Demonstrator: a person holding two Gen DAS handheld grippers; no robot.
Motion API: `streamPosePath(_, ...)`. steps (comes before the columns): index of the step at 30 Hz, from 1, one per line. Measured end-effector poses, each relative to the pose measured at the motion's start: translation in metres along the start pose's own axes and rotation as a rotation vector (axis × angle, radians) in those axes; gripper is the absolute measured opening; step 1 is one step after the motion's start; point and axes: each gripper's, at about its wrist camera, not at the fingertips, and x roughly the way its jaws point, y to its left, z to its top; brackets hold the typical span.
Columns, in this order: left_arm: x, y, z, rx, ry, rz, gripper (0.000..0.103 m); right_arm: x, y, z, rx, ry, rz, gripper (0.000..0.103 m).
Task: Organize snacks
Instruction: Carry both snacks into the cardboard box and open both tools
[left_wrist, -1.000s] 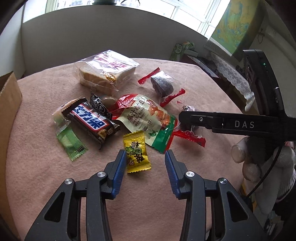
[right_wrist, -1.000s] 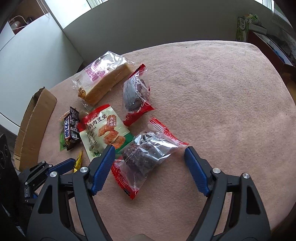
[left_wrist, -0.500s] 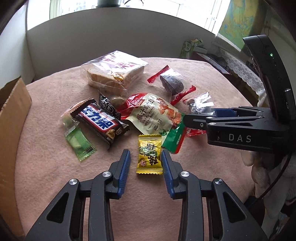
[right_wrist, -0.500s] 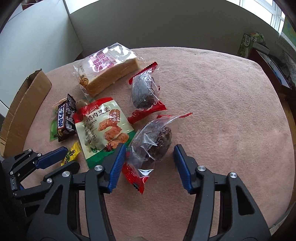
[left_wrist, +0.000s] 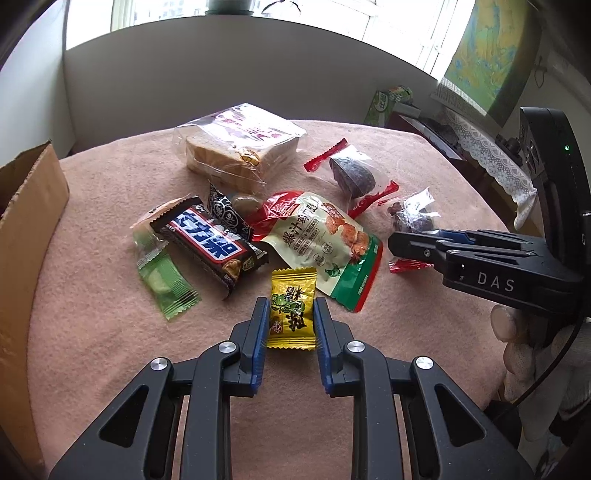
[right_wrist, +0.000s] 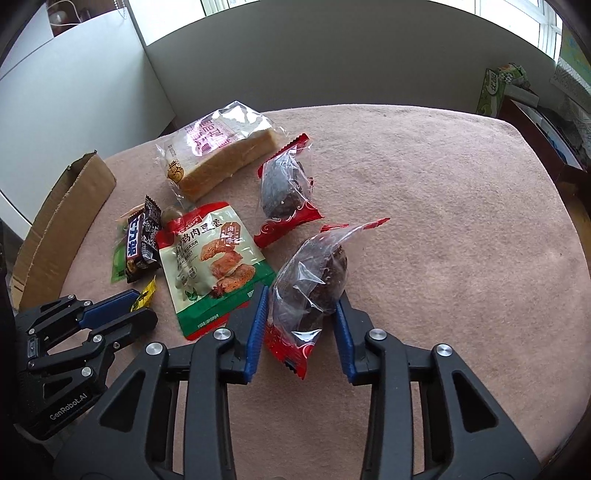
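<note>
Furthest left, a cardboard box (left_wrist: 26, 236) stands at the edge of the pink tablecloth (left_wrist: 92, 332). Right of it lie a green candy (left_wrist: 166, 284) and a chocolate bar (left_wrist: 210, 245), the bar overlapping the candy's far end. Beyond them, at the far side, sits a bag of sliced bread (left_wrist: 240, 147). Near the middle, the left gripper (left_wrist: 290, 314) has its fingers closed in on both sides of a yellow candy (left_wrist: 291, 308), and they seem to be touching the wrapper, though the contact is hard to confirm. A tofu snack pouch (left_wrist: 325, 243) lies just beyond the candy. Right of that, a dark cake in a red-edged wrapper (right_wrist: 286, 192) lies flat. Nearer, the right gripper (right_wrist: 301, 306) grips a second wrapped cake (right_wrist: 314, 280), its wrapper tilted upward.
</note>
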Motion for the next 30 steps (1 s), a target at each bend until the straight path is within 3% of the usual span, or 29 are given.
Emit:
streamPosePath(13,-0.027,-0.001,0.002,-0.025,-0.072,-0.023,0.022,-0.052,0.018,-0.003,-0.050,-0.117,-0.003,0.035)
streamPosePath(24,-0.072,0.029,0.004,-0.118,-0.213,0.009,0.022,-0.078,0.096,0.014,-0.193,-0.202,0.052,0.035)
streamPosePath(30,-0.095,0.066,-0.003,-0.202,-0.273,0.023,0.022,-0.077,0.145,0.024,-0.258,-0.222,0.096,0.035)
